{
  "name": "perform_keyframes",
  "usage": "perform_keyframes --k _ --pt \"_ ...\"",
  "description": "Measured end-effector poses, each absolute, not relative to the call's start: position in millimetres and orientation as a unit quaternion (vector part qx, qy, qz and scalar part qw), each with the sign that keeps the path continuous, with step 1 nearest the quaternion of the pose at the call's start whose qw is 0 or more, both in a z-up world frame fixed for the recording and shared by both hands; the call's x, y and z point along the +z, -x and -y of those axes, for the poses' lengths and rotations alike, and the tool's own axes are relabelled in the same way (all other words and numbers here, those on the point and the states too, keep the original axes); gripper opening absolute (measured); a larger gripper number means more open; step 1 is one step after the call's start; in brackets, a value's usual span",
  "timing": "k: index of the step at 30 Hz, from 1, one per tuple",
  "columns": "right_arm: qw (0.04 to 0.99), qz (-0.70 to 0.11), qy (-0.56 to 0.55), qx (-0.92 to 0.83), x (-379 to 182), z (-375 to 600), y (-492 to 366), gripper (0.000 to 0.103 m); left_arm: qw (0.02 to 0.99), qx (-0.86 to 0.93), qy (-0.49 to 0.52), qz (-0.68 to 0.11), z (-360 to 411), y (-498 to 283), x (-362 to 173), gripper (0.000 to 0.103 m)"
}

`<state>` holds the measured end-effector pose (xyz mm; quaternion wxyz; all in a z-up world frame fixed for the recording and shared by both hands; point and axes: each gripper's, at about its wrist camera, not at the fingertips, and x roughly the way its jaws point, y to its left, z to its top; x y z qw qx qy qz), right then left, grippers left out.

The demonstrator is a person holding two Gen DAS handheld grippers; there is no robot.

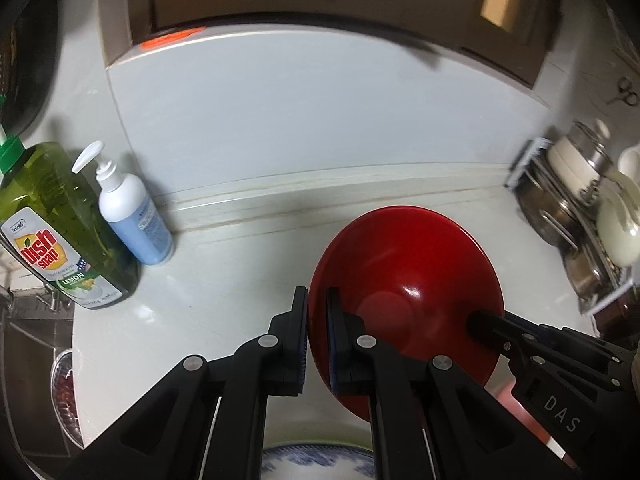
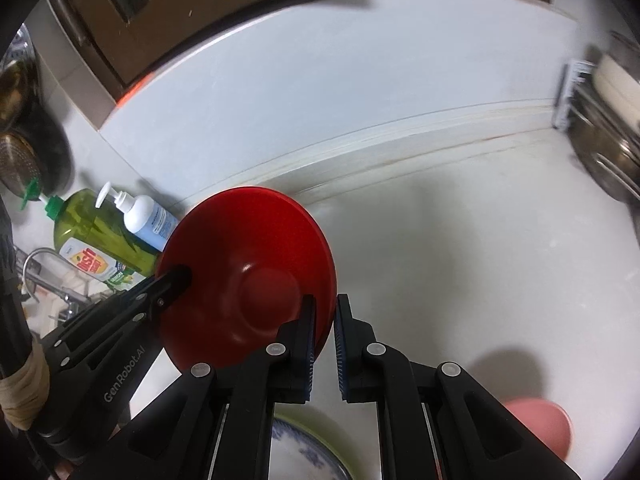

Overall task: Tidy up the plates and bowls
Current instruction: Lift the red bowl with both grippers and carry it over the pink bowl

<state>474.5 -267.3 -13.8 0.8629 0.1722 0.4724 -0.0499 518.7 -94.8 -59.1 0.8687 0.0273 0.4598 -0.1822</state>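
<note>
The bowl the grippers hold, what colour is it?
Red, glossy bowl; clearest in the left wrist view.

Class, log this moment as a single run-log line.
left gripper: shut on red bowl rim | right gripper: shut on opposite rim | bowl: held above counter

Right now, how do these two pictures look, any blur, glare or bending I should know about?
Left wrist view: sharp near the red bowl, with a small glare spot inside it; the dish soap bottle label is readable; the backsplash edge bows from the fisheye. Right wrist view: softer, the drying rack at right is smeared by motion blur, and a soft shadow lies on the counter.
</note>
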Motion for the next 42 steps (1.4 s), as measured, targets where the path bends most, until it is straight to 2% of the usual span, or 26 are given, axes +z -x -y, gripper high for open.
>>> perform_keyframes --k 9,20,31,42 --pt "0.874 -0.44 -0.184 -0.09 6 295 -402 0.011 0.862 -0.238 -0.039 -0.445 132 -466 -43 0.01" --pt "0.87 -0.43 -0.188 -0.151 10 328 -327 0.011 0.84 -0.292 -0.066 -0.453 184 -410 -47 0.01" --pt "0.852 -0.443 -0.215 -0.179 -9 356 -284 0.011 0.823 -0.306 -0.083 -0.471 217 -376 -63 0.012" --pt "0.834 -0.472 -0.227 -0.176 -39 376 -276 0.011 0.807 -0.297 -0.107 -0.5 234 -363 -91 0.012"
